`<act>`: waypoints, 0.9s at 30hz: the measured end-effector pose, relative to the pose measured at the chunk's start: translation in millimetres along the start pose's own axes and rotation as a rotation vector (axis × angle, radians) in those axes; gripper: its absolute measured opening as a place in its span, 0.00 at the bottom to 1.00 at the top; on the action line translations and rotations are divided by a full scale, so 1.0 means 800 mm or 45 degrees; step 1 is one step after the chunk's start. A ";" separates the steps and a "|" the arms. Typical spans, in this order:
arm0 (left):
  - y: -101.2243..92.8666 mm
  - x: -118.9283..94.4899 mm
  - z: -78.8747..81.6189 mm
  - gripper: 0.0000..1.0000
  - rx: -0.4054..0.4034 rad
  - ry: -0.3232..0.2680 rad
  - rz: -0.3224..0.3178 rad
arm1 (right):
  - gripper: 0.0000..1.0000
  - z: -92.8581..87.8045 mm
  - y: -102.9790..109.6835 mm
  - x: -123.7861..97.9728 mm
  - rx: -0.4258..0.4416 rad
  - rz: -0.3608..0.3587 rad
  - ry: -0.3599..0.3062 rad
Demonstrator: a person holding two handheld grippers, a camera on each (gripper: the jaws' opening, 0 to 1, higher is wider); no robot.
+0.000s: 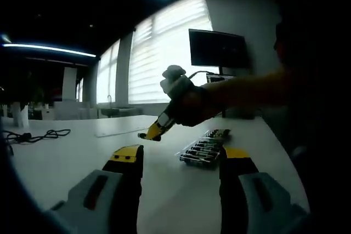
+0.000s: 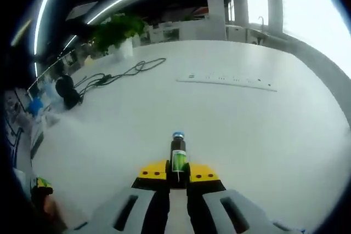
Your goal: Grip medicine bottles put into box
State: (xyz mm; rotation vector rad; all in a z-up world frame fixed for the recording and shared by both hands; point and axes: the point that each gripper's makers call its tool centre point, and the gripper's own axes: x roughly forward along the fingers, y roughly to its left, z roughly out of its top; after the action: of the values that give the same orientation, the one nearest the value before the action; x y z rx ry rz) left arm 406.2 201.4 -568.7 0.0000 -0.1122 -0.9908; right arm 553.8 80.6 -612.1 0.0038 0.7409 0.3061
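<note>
My left claw (image 1: 181,160) stands released, its two yellow-tipped jaws wide apart above a broad white table (image 1: 66,163). Just ahead of it, between the jaw tips and a little toward the right one, lies the box (image 1: 205,147), a shallow tray with rows of small dark bottles lying in it; their labels are too small to read. Beyond the box and higher up, my right claw (image 1: 149,135) comes in from the right, held in my hand (image 1: 189,102), its yellow tip pointing down toward the table. Far out to the left of the left claw a black cable (image 1: 33,135) lies coiled on the table. Behind the table are tall bright windows with blinds (image 1: 164,53), a dark monitor (image 1: 218,49) and ceiling light strips (image 1: 49,49). From the right claw (image 2: 177,172) I see its jaws clenched on a medicine bottle (image 2: 178,157), which stands upright between the yellow tips: dark glass, a blue cap, a green label whose writing I cannot make out. Ahead of this claw the white table (image 2: 236,130) runs on, with a long white power strip (image 2: 226,82) lying across it well beyond the bottle, black cables (image 2: 123,73) off to the far left, and a green plant (image 2: 115,30) at the table's far edge.
</note>
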 end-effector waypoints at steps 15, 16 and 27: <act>-0.002 0.002 0.002 0.48 -0.006 0.002 -0.008 | 0.07 -0.038 -0.054 -0.098 0.140 -0.052 -0.100; -0.003 0.002 0.001 0.48 -0.005 0.004 -0.008 | 0.07 -0.044 -0.057 -0.103 0.153 -0.054 -0.102; -0.001 0.002 -0.001 0.48 -0.009 0.010 -0.011 | 0.07 -0.117 -0.090 -0.139 0.275 -0.132 -0.084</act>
State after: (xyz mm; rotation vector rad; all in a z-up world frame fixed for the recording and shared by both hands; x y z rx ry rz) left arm 406.7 199.4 -569.6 -0.0021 -0.1017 -0.9998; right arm 434.0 -28.4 -615.9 0.1788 0.7027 0.1251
